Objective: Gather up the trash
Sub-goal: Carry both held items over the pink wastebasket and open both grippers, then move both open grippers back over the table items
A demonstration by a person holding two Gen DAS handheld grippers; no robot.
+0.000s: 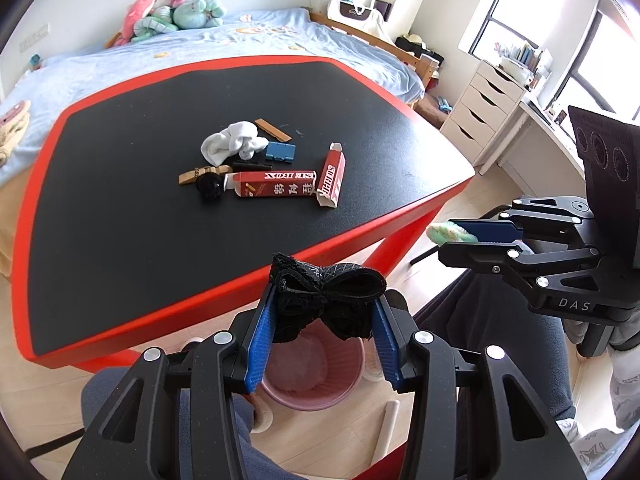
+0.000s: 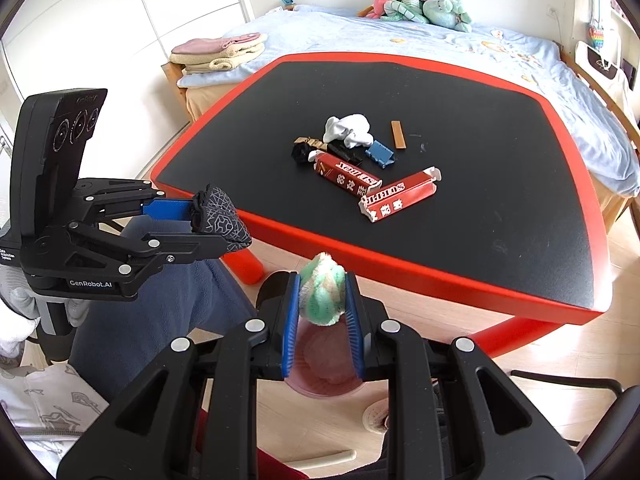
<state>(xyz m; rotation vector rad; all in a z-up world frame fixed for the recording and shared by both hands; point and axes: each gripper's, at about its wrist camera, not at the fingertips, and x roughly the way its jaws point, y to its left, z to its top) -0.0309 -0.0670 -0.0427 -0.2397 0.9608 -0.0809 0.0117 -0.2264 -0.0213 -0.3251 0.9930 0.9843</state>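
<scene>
My left gripper [image 1: 324, 312] is shut on a black patterned sock [image 1: 326, 300] and holds it above the pink bin [image 1: 316, 394] on the floor. It also shows in the right wrist view [image 2: 208, 220] with the sock [image 2: 220, 220]. My right gripper [image 2: 322, 300] is shut on a fuzzy green and white sock [image 2: 322, 294], also over the pink bin [image 2: 320, 388]. In the left wrist view the right gripper [image 1: 460, 236] holds the fuzzy sock [image 1: 444, 234]. On the black table [image 1: 160, 240] lie two red cartons [image 1: 276, 189], a white sock [image 1: 232, 142], a blue clip [image 1: 280, 152] and small bits.
The red-edged table [image 2: 440, 272] stands in front of a bed [image 2: 400, 36] with plush toys. My legs and a chair sit below the grippers. White drawers [image 1: 476, 112] stand at the right. A red table leg [image 2: 244, 266] is near the bin.
</scene>
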